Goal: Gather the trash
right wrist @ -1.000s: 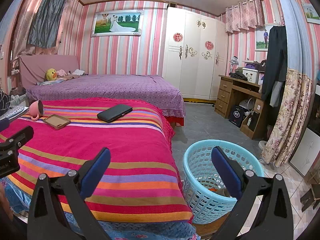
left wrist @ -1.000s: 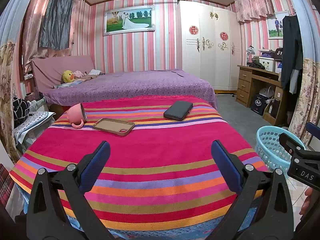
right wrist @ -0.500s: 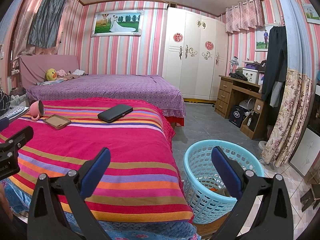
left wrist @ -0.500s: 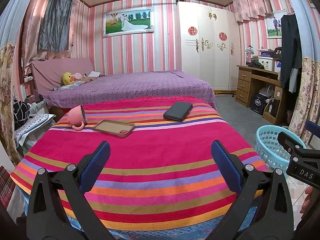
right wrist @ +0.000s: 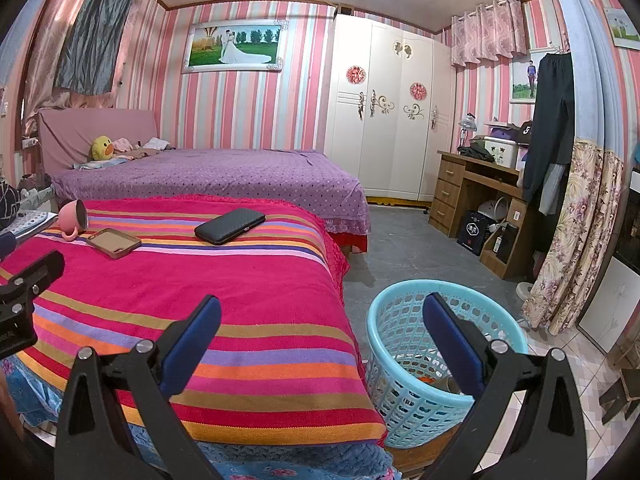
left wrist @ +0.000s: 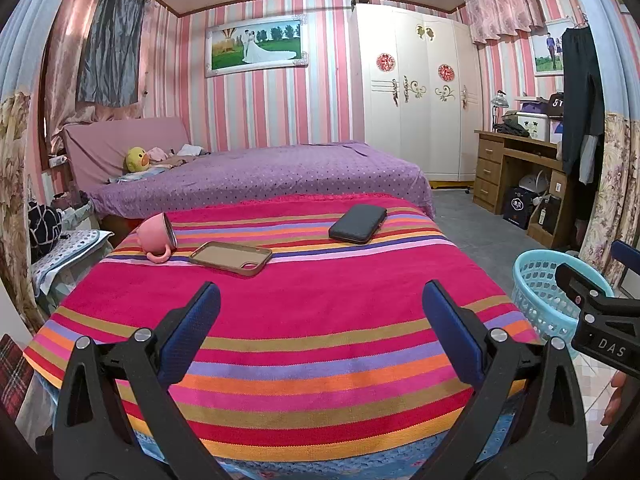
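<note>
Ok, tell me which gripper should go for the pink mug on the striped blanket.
Left. The left gripper faces the striped blanket squarely, with the tipped pink mug ahead on its left side. The right gripper sits off the bed's right edge by the blue basket. Both are open and empty.

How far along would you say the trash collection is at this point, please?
Done: some items already lie in the basket. In hand: nothing; left gripper and right gripper are open and empty. Left: only a cup, phone case and wallet remain on the blanket; none looks like trash.
</note>
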